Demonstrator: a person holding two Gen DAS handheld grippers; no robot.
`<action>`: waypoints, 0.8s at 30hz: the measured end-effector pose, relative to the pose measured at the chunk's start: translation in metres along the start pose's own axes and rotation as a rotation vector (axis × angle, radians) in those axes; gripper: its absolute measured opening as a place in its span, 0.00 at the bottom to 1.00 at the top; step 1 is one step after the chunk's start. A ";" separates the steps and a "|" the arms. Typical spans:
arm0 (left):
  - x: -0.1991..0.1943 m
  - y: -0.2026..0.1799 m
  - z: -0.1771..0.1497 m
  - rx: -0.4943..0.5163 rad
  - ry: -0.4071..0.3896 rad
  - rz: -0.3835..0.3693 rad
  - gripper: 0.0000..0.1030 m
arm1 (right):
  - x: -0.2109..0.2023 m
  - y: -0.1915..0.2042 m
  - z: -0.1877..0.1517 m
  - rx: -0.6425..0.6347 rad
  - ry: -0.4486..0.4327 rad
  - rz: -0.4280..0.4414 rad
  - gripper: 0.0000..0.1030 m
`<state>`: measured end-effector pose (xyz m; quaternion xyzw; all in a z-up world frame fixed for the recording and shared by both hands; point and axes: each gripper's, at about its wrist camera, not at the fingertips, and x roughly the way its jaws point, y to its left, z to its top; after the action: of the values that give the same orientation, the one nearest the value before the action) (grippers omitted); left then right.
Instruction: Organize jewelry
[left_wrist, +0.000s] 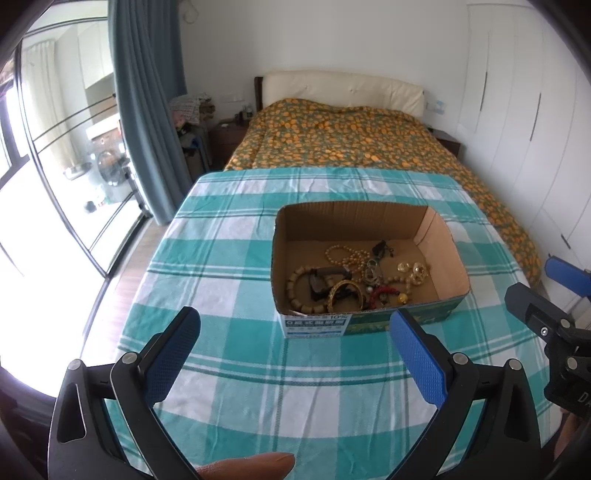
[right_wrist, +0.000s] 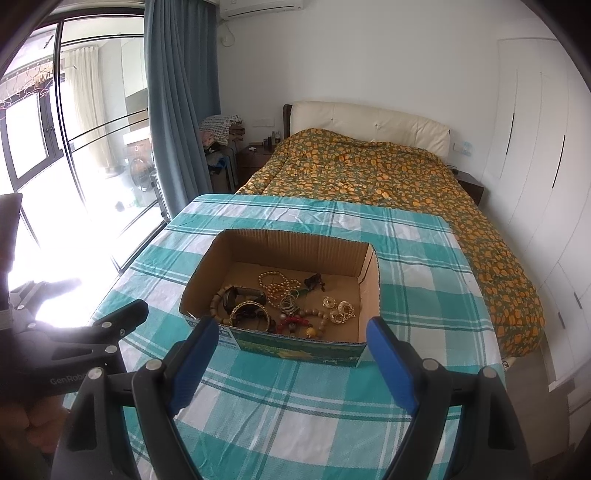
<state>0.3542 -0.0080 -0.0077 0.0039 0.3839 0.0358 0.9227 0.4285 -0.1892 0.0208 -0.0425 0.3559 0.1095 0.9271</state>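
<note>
The jewelry (right_wrist: 280, 302) is seen heaped in the cardboard box (right_wrist: 295, 254) mid-worktop (right_wrist: 295, 406). Both the left gripper (left_wrist: 295, 354) and right gripper (right_wrist: 291, 363) are held wide, empty, short of the near edge; sorting or finished, undecidable.

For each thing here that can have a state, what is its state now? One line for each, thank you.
Left gripper: open, empty, above the tablecloth, short of the box.
Right gripper: open, empty, near the box's front wall.
Cardboard box: open on top, upright on the tablecloth.
Jewelry: piled loosely inside the box.
Curtain: drawn to one side.
Wardrobe doors: shut.
</note>
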 end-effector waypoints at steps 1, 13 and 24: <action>-0.001 -0.001 0.000 0.000 -0.001 0.000 0.99 | -0.001 0.000 0.000 0.001 -0.002 -0.001 0.81; -0.005 -0.003 0.002 0.010 -0.005 0.001 0.99 | -0.002 0.002 0.001 -0.009 -0.005 -0.008 0.81; -0.007 -0.002 0.005 0.009 -0.012 0.004 0.99 | -0.005 0.002 0.004 -0.014 -0.009 -0.012 0.81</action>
<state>0.3530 -0.0105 0.0006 0.0091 0.3787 0.0358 0.9248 0.4269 -0.1877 0.0268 -0.0505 0.3509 0.1064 0.9290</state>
